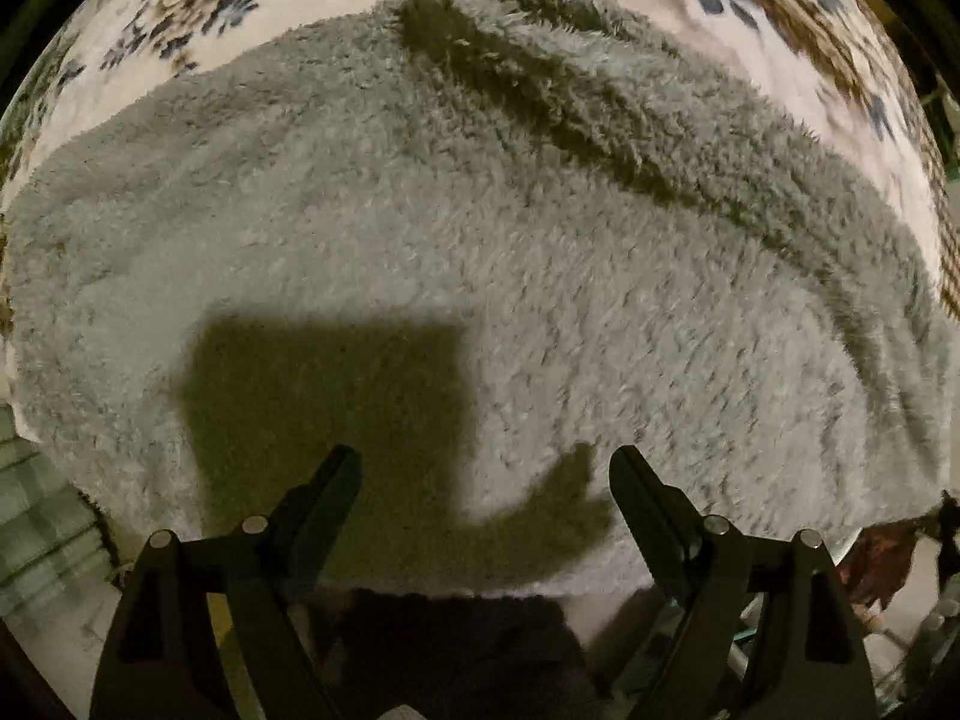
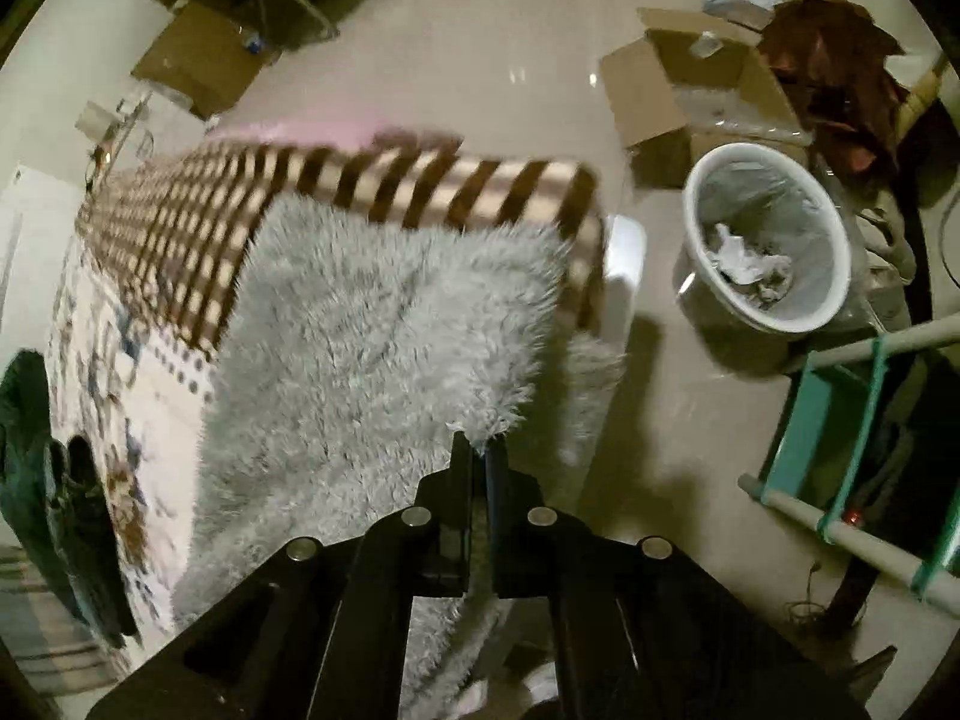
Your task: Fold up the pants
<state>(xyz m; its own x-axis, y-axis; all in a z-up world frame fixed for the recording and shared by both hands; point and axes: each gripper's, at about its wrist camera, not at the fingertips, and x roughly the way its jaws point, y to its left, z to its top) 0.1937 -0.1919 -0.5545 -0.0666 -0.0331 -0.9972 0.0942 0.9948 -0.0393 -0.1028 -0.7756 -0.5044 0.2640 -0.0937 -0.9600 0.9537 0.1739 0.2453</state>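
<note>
The pants (image 1: 480,228) are pale grey and fluffy and lie spread on a floral cloth (image 1: 180,6). A folded ridge of them runs from top centre to the right. My left gripper (image 1: 483,474) hovers open and empty above their near edge. My right gripper (image 2: 479,450) is shut on an edge of the pants (image 2: 372,324) and holds that part lifted over the corner of the surface.
A brown checked blanket (image 2: 240,204) covers the surface's far end. On the floor are a white bin (image 2: 768,240), cardboard boxes (image 2: 690,84), a teal frame (image 2: 840,420) and dark clothing (image 2: 36,450) at the left.
</note>
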